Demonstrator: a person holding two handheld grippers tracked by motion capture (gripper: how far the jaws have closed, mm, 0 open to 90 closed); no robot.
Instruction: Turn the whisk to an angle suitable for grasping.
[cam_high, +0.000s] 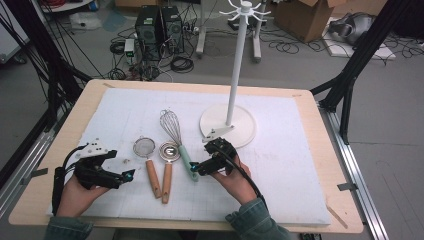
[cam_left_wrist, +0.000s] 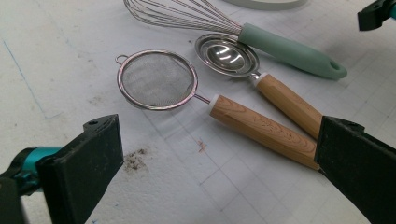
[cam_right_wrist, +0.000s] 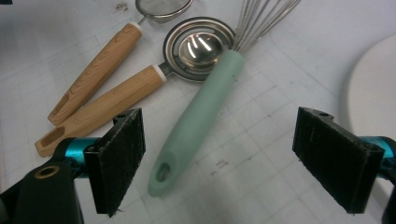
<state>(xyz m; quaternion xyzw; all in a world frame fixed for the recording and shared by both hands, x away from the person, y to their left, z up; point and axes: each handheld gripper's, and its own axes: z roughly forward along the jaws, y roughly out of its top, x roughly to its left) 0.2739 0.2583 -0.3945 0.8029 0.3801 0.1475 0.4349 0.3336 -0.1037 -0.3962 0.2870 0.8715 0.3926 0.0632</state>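
Note:
A whisk (cam_high: 171, 126) with a mint-green handle (cam_right_wrist: 196, 126) lies on the white mat, its handle pointing toward me. My right gripper (cam_high: 195, 167) (cam_right_wrist: 229, 158) is open and low over the handle's end; the handle lies between its jaws, nearer the left pad, and the pads do not touch it. To the left lie a small mesh strainer (cam_high: 145, 146) (cam_left_wrist: 156, 79) and a steel separator spoon (cam_high: 169, 151) (cam_left_wrist: 226, 53), both with wooden handles. My left gripper (cam_high: 127, 176) (cam_left_wrist: 215, 172) rests open at the mat's left, aimed at those wooden handles with nothing between its jaws.
A white hook stand (cam_high: 236, 65) rises from a round base (cam_high: 240, 131) just beyond my right hand. The white mat (cam_high: 290, 160) covers most of the wooden table (cam_high: 327, 150). Cables, computer boxes and cartons sit on the floor behind.

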